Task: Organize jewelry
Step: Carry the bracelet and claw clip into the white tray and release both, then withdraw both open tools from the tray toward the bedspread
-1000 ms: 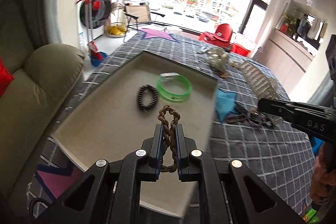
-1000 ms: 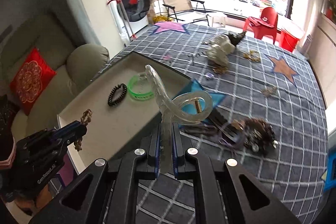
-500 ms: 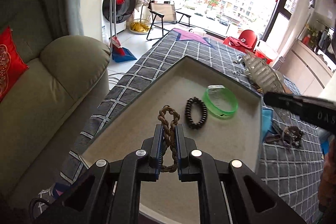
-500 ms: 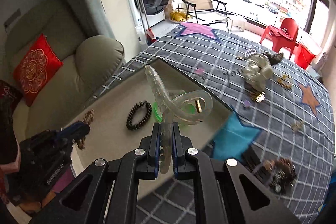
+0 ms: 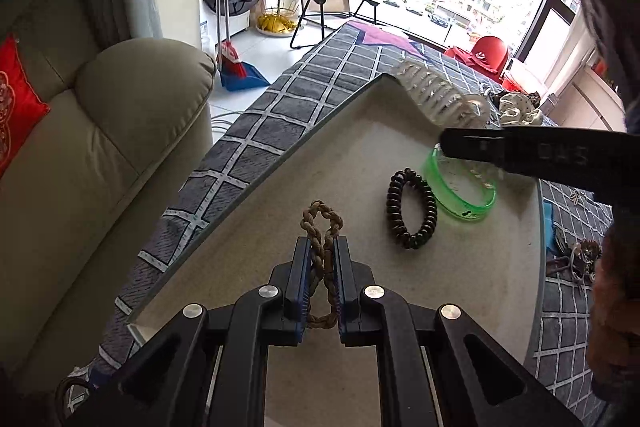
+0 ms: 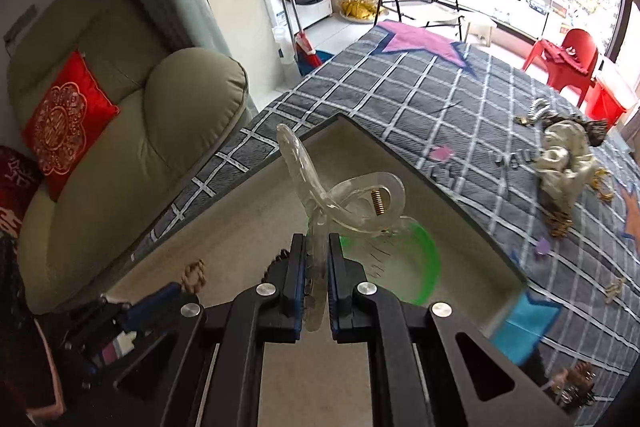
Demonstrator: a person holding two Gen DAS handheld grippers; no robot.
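Observation:
My left gripper [image 5: 321,247] is shut on a brown braided bracelet [image 5: 320,223] and holds it over the near part of the beige tray [image 5: 248,227]. A black coil hair tie [image 5: 411,207] and a green bangle [image 5: 464,193] lie in the tray. My right gripper [image 6: 317,249] is shut on a clear plastic hair claw clip [image 6: 340,195] and holds it over the tray [image 6: 384,155], above the green bangle [image 6: 424,263]. The clip [image 5: 436,97] and the right gripper's arm show in the left wrist view, above the bangle. The left gripper with the bracelet [image 6: 194,273] shows at lower left in the right wrist view.
The tray sits on a grey checked cloth [image 6: 440,99]. A pale scrunchie pile [image 6: 564,159], small gold pieces [image 6: 560,225] and a tangle of jewelry [image 5: 580,259] lie on the cloth to the right. A beige sofa [image 5: 100,147] with a red cushion [image 6: 64,123] stands left.
Both grippers have moved left and forward over the tray, each keeping its item. The right gripper with the clip has come over the green bangle.

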